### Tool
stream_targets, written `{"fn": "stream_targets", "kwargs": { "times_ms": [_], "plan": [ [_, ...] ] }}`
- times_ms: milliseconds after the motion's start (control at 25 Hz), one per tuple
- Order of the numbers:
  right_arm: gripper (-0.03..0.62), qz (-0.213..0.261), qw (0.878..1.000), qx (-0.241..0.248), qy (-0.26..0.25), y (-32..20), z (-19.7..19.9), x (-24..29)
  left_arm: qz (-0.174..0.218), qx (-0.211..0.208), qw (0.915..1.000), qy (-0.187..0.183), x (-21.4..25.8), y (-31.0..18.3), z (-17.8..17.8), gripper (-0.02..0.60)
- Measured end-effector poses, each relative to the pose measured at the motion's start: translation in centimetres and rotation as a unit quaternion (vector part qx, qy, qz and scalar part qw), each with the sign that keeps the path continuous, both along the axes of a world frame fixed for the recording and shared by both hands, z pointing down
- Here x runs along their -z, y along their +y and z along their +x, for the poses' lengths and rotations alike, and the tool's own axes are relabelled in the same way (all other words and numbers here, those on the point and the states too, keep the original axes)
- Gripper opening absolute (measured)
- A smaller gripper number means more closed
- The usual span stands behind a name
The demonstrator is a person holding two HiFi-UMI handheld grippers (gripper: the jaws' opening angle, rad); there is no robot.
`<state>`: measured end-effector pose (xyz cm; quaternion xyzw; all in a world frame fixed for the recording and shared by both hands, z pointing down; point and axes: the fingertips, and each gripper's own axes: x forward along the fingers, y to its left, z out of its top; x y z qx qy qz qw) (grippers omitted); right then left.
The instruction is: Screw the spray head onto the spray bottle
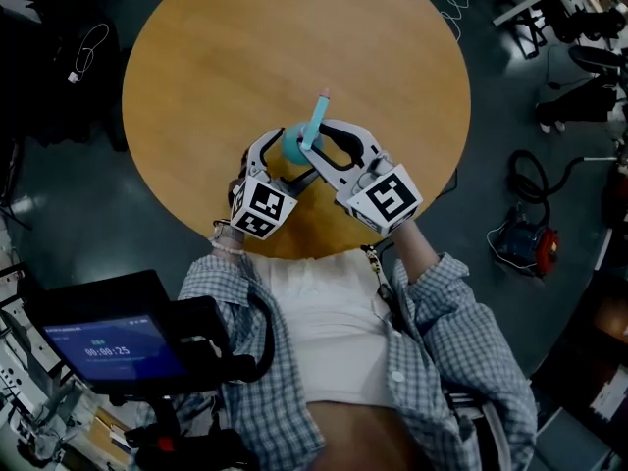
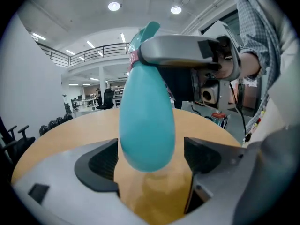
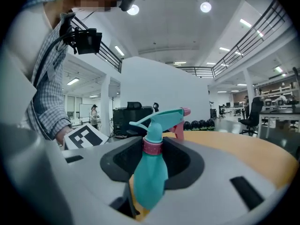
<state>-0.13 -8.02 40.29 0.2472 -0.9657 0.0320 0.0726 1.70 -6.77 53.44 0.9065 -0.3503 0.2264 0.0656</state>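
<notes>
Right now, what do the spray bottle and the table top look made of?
Spray bottle: probably plastic, smooth teal body with a soft, even sheen and moulded trigger. Table top: wood or wood-look laminate, satin finish; faint grain streaks show, but which one is unclear.

Teal spray bottle (image 3: pixel 151 177) with pink collar (image 3: pixel 152 146), tan table (image 1: pixel 245 67), blue-checked shirt (image 1: pixel 461 341)

Left gripper (image 2: pixel 150 161) jaws stand apart; right gripper (image 3: pixel 152 149) clamps the spray bottle (image 3: pixel 150 184) at its neck.
</notes>
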Motion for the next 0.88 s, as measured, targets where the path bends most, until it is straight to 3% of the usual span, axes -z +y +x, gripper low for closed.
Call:
{"fn": "stream_targets", "kwargs": {
  "times_ms": [320,520,720,880],
  "plan": [
    [0.124,-0.026,0.999,-0.014,0.031,-0.4,-0.1,-6.3,-0.017,0.049,0.9987,0.007,-1.7,1.3,-3.1,0.434],
    [0.124,-0.017,0.999,-0.013,0.032,0.5,0.1,-6.9,-0.015,0.093,0.9953,0.022,-0.7,1.3,-5.3,0.434],
    [0.124,-0.022,0.999,-0.01,0.047,1.2,0.4,-7.0,-0.023,0.105,0.9938,0.029,-0.8,2.0,-5.8,0.434],
    [0.184,-0.039,0.996,0.006,0.077,1.6,0.2,-8.1,-0.027,0.106,0.9934,0.035,-0.8,2.4,-5.6,0.434]
  ]
}}
